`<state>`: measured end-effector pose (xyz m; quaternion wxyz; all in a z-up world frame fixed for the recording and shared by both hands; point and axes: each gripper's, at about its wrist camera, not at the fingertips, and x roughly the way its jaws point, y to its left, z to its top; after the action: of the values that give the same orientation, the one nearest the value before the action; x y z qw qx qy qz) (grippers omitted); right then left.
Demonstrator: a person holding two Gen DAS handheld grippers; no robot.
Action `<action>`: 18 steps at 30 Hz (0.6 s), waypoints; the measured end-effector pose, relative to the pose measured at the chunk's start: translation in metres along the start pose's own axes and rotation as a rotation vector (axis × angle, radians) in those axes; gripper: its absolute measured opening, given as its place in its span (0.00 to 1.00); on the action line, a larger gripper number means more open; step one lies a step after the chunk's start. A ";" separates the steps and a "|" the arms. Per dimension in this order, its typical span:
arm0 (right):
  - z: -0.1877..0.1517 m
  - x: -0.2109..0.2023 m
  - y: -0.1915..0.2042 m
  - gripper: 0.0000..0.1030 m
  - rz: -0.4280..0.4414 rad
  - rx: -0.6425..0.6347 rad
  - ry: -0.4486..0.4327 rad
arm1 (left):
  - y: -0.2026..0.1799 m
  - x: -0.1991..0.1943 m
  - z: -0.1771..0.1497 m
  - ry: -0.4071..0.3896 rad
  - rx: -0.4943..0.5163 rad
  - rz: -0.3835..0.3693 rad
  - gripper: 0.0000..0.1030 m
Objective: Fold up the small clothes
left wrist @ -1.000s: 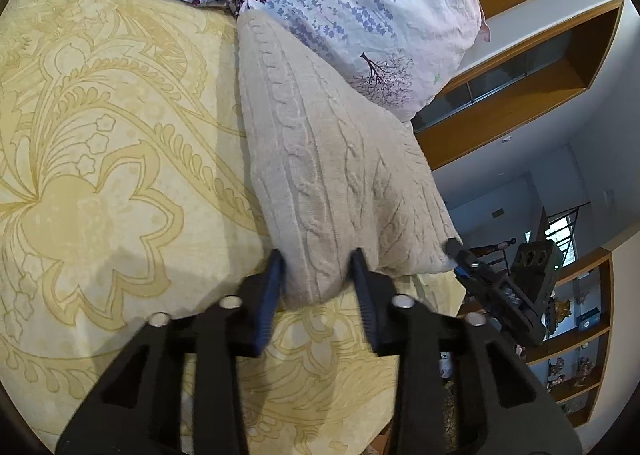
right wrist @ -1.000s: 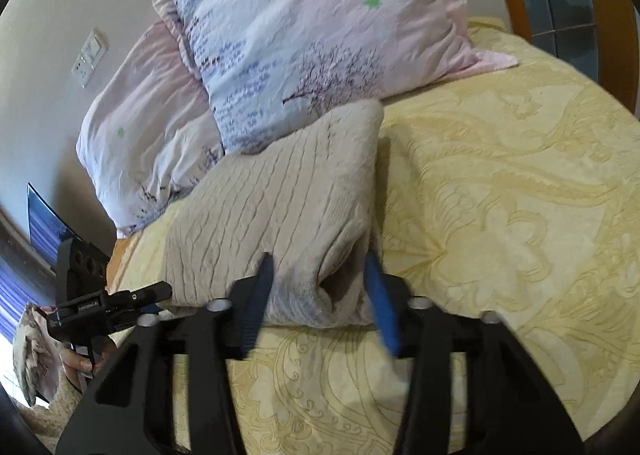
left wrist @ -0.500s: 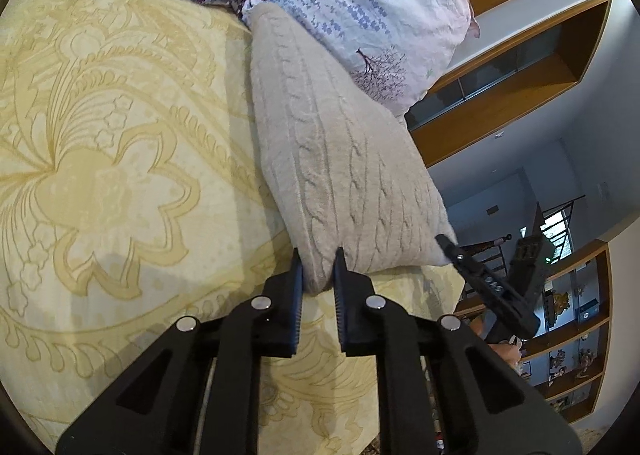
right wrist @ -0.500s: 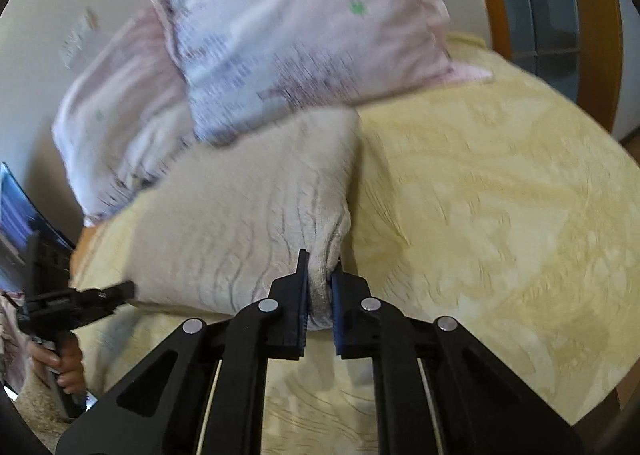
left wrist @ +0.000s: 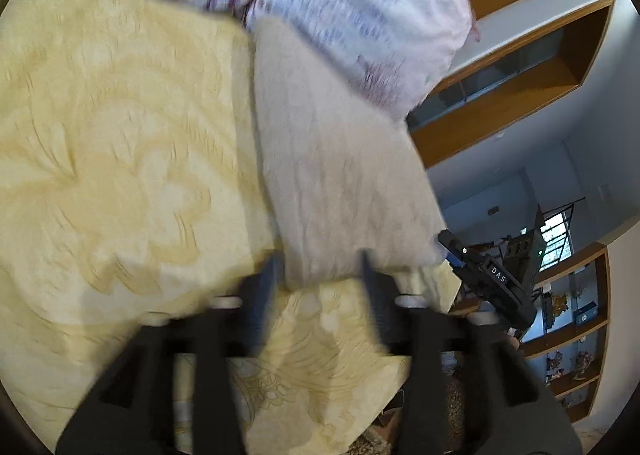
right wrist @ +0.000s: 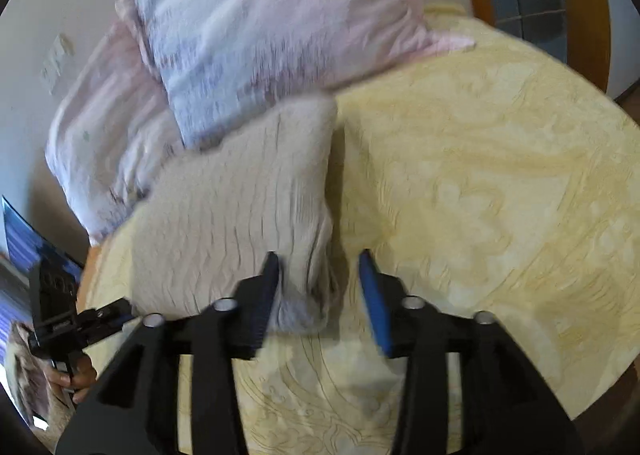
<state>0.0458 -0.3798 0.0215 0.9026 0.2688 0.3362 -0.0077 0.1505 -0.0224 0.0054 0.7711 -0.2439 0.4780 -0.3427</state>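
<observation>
A folded beige knit sweater (left wrist: 340, 175) lies on a bed under a yellow patterned bedspread (left wrist: 120, 175), its far end tucked against a floral pillow (left wrist: 360, 15). Both views are smeared by motion.

In the left wrist view the left claw (left wrist: 320, 271) is spread wide, its fingers (left wrist: 268, 275) standing on either side of the sweater's near edge, with the cloth lying between them and not pinched. The right claw's body shows at the right edge of this view, just off the sweater's near right corner.

In the right wrist view the right claw (right wrist: 318, 275) is likewise spread, one finger to each side of the near right corner of the sweater (right wrist: 240, 207). The blue-padded finger (right wrist: 374, 295) is over bare bedspread (right wrist: 480, 175), apart from the cloth; whether the other finger touches the knit cannot be told through the blur. Two pillows (right wrist: 260, 23) lean against the wall behind the sweater. The left claw's body and the hand holding it show at the lower left edge.
</observation>
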 end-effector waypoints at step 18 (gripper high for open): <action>0.055 0.049 0.005 0.09 0.005 0.025 -0.007 | -0.017 0.044 0.059 -0.001 0.052 0.165 0.76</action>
<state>0.1178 -0.3948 0.0287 0.9003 0.2810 0.3322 -0.0109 0.2122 -0.0638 0.0168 0.8029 -0.1838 0.4873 -0.2901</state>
